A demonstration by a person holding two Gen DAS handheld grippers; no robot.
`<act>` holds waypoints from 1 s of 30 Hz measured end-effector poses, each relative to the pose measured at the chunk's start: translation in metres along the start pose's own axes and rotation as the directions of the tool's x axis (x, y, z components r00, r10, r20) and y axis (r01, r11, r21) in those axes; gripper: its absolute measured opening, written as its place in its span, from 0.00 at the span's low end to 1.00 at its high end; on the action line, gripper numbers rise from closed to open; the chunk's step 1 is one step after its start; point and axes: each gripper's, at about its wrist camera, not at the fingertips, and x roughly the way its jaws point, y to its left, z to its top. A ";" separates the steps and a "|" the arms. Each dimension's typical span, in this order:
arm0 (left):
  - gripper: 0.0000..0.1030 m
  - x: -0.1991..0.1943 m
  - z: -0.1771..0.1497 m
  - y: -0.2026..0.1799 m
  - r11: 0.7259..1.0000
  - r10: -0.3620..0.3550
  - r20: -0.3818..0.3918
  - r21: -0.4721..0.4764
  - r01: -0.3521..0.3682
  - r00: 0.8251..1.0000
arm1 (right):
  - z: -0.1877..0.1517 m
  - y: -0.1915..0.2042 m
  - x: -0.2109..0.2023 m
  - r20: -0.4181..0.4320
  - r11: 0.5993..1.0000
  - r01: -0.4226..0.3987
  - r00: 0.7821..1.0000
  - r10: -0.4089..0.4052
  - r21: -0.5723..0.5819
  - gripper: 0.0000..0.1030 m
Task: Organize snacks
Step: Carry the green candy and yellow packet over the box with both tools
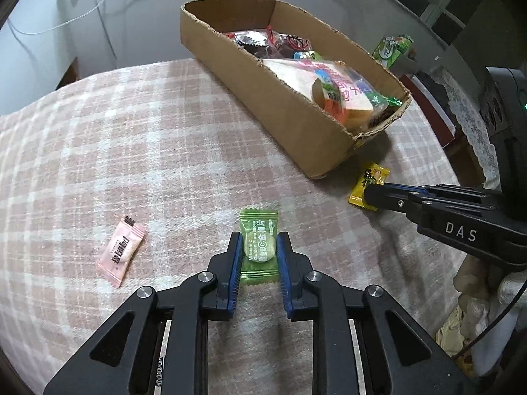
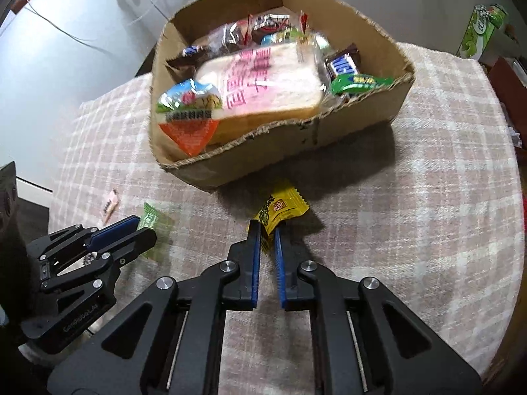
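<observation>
A green candy packet (image 1: 259,245) lies on the checked cloth between the blue pads of my left gripper (image 1: 259,242), whose jaws touch both its sides. It also shows in the right wrist view (image 2: 152,227). My right gripper (image 2: 267,230) is shut on the lower end of a yellow candy packet (image 2: 283,210), just in front of the cardboard box (image 2: 362,121). In the left wrist view the yellow packet (image 1: 369,186) lies at the right gripper's tip (image 1: 370,194). A pink candy packet (image 1: 122,251) lies loose to the left. The box (image 1: 280,105) holds bread and several wrapped snacks.
A green box (image 1: 392,49) stands behind the cardboard box at the table's far right; it also shows in the right wrist view (image 2: 481,31). White cables (image 1: 82,10) run across the floor beyond the table's far edge.
</observation>
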 end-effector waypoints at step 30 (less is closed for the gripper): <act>0.18 -0.053 0.107 -0.012 0.996 -0.054 0.194 0.086 0.038 0.980 | 0.078 0.000 -0.086 0.208 0.999 -0.006 0.978 0.013 -0.036 0.08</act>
